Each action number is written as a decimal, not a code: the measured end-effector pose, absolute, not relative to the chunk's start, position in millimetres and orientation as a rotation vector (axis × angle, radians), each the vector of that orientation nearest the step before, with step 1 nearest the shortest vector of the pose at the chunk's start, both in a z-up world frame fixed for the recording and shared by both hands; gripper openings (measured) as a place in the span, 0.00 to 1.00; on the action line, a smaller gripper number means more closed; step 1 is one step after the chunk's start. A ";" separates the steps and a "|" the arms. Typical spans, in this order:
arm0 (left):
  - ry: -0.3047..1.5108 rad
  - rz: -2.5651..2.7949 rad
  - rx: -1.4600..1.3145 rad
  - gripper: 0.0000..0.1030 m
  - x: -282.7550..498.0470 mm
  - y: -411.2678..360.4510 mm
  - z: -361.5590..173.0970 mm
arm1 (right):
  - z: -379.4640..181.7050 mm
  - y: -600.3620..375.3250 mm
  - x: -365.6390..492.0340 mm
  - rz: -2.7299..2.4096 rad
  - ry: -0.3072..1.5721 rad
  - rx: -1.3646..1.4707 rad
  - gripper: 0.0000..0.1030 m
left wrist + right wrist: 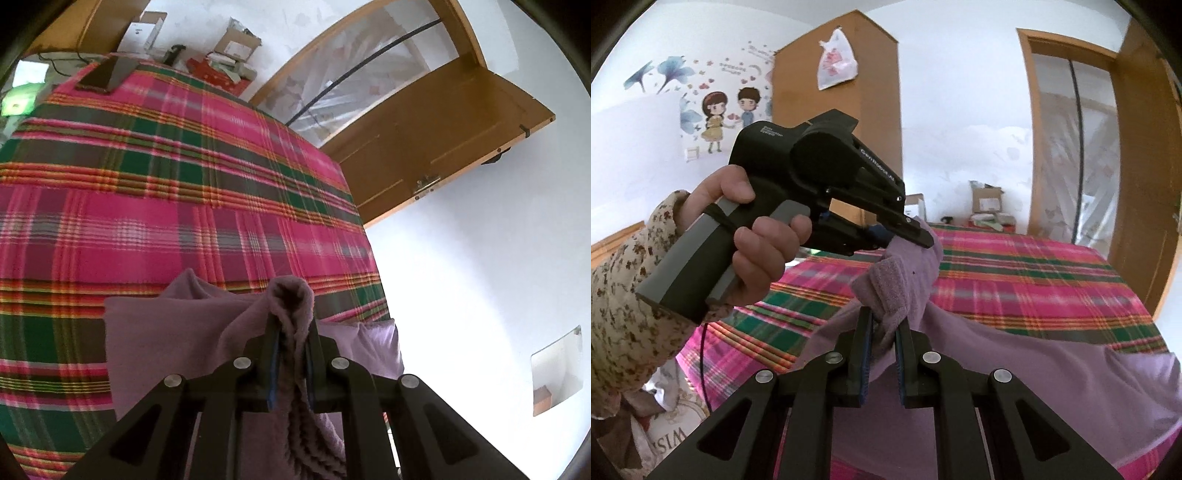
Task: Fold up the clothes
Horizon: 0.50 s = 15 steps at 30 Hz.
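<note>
Left gripper [291, 317], seen from my left wrist camera: both fingers clamp a bunched fold of the lilac garment [177, 332], which rises as a rolled hem between the tips and hangs down between the pads at 6 o'clock. From the grip the cloth spreads toward 9 o'clock over the plaid bedspread [166, 177], with a smaller flap at 3 o'clock near the bed's edge. At 11 o'clock a dark flat object [107, 75] lies on the far end of the bed; at 12 o'clock, cardboard boxes [236, 44] stand against the wall. A wooden door [436, 140] stands open at 2 o'clock.

Right gripper [884, 321], from my right wrist camera: fingers likewise clenched on a thick fleecy fold of the same garment [1015, 369], whose body drapes toward 4 o'clock across the bedspread [1034, 266]. At 10 o'clock a hand [757, 243] in a floral sleeve holds the left gripper [919, 236] — its tip pinches the cloth just above my right fingers. At 12 o'clock stands a wardrobe [875, 122] with a plastic bag [836, 61] hung on it.
</note>
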<state>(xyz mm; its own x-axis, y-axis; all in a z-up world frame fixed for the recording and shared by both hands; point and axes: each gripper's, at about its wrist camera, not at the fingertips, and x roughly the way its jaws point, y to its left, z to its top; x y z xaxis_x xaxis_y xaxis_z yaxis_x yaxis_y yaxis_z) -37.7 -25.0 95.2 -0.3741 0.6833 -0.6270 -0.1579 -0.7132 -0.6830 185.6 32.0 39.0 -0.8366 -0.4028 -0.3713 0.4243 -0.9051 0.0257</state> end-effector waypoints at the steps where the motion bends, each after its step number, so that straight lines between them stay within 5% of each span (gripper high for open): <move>1: -0.719 2.110 -1.331 0.10 -38.7 -22.7 92.7 | 37.7 33.1 185.4 -2.658 0.081 0.529 0.11; 15: -0.627 2.079 -1.429 0.12 -50.6 5.1 62.8 | 10.4 45.7 177.5 -2.683 0.077 0.673 0.12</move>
